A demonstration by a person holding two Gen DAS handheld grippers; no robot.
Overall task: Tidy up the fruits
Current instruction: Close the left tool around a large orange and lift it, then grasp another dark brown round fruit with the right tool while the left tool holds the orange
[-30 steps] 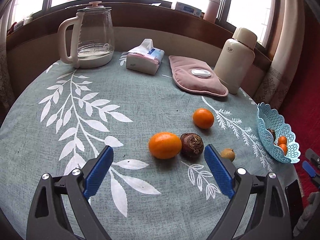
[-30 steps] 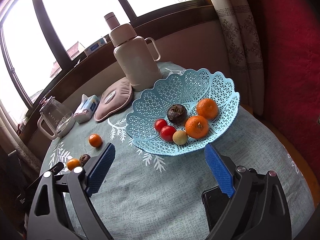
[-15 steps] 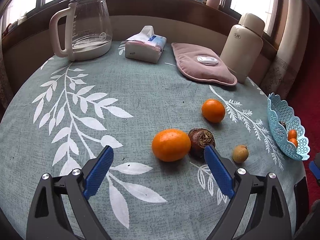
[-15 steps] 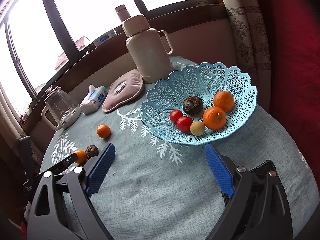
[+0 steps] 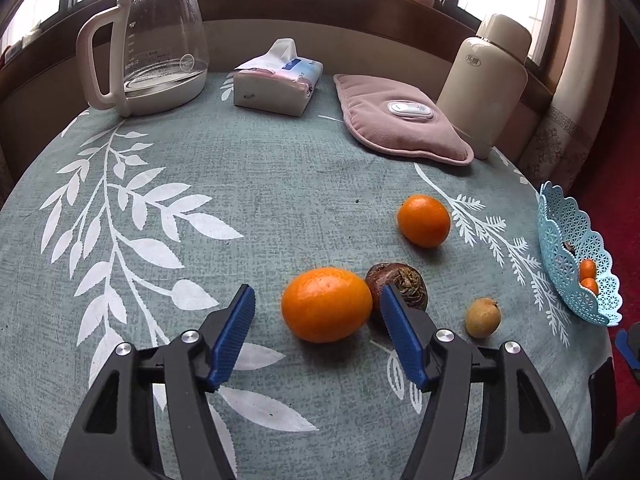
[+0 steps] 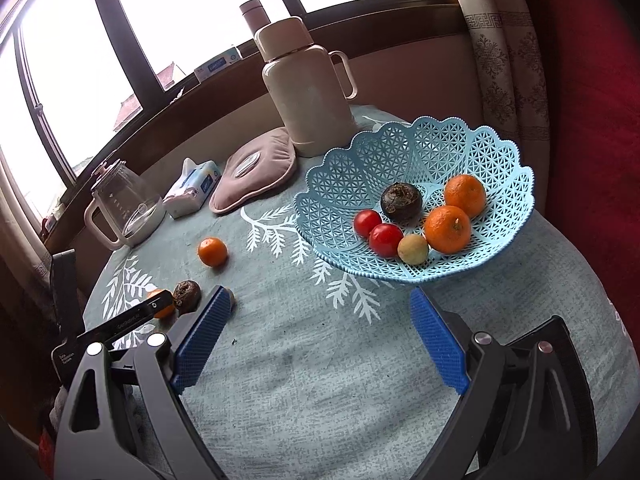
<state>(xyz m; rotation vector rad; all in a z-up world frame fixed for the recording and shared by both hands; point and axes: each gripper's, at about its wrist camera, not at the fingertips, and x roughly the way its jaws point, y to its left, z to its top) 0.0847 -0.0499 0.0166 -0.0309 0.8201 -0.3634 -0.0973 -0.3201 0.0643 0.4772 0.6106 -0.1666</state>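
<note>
Lying between the open left tool's (image 5: 316,312) jaws, the large orange (image 5: 326,304)

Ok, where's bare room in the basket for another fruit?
The far, window-side half of the blue basket is bare lattice, behind the dark fruit. The near side is crowded: two tomatoes, a yellow fruit and two oranges.

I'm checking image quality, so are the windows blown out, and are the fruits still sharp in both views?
Right wrist view: window panes glare to pure white, basket fruit stays sharp. Left wrist view: softer light, large orange crisp, fisheye bends the table edge.
</note>
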